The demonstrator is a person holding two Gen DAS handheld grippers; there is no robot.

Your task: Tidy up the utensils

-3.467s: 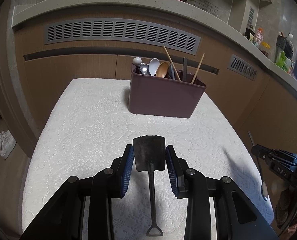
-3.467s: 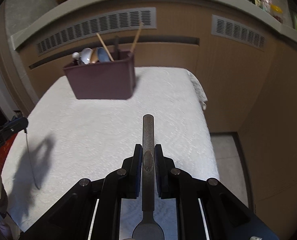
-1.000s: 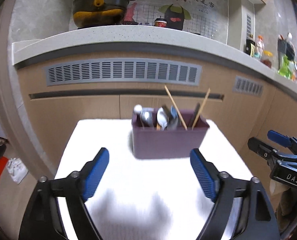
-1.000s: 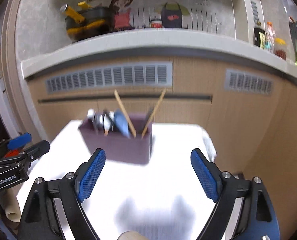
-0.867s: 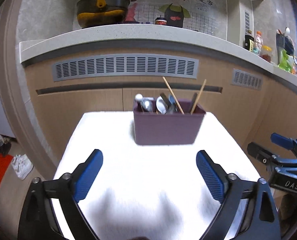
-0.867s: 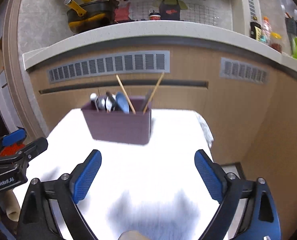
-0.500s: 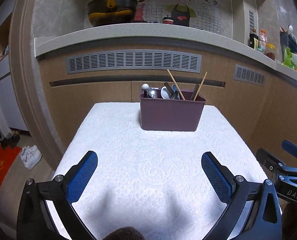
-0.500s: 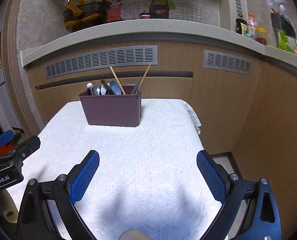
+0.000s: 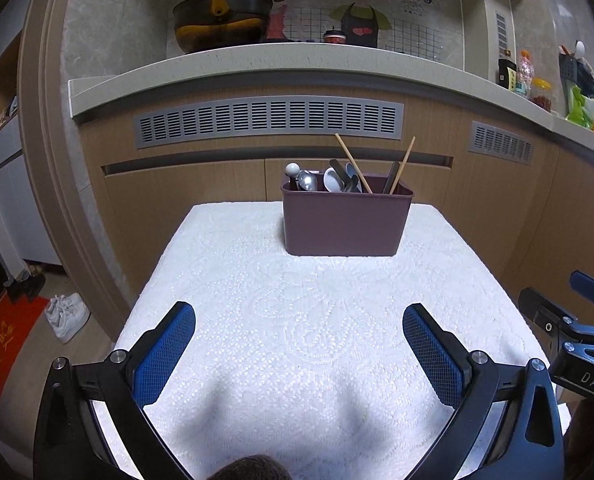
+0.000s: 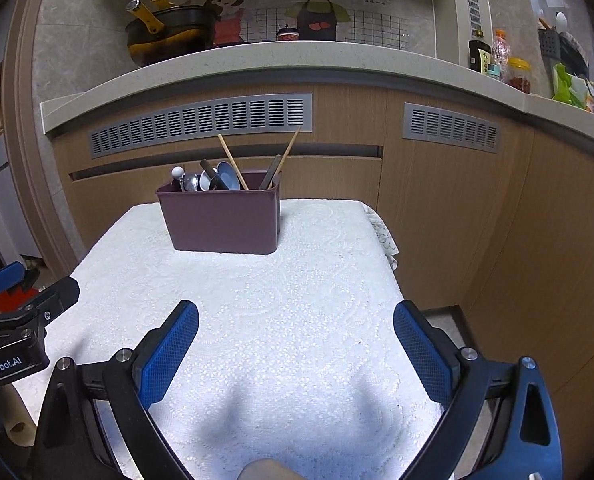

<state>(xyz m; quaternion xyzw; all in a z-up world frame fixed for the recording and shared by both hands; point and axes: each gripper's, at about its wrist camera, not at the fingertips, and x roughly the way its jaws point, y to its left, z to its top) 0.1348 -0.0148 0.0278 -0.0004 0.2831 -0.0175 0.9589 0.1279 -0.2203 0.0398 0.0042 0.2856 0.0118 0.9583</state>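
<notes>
Left tool over the near part of the surface, jaws spread wide, nothing between the blue pads. Right tool likewise released and empty, pads far apart, held above the near edge of the same surface. Each tool partly visible in the other's view: right tool at the surface's right edge in the left wrist view, left tool at the left edge in the right wrist view.

Maroon utensil holder upright near the far edge of the surface, roughly at mid-width, resting on the white lace cloth covering the whole top. Inside the holder: spoons and other metal utensils clustered toward the left end, two wooden chopsticks leaning apart in a V toward the right, a dark handle beside them. Inner compartments not distinguishable.

Behind the surface: wood-panelled cabinet front with grey vent grilles under a pale countertop. Dark pan with yellow handle on that countertop, left of centre; bottles and jars toward its right end. White shoes on the floor beside the surface's left edge.
</notes>
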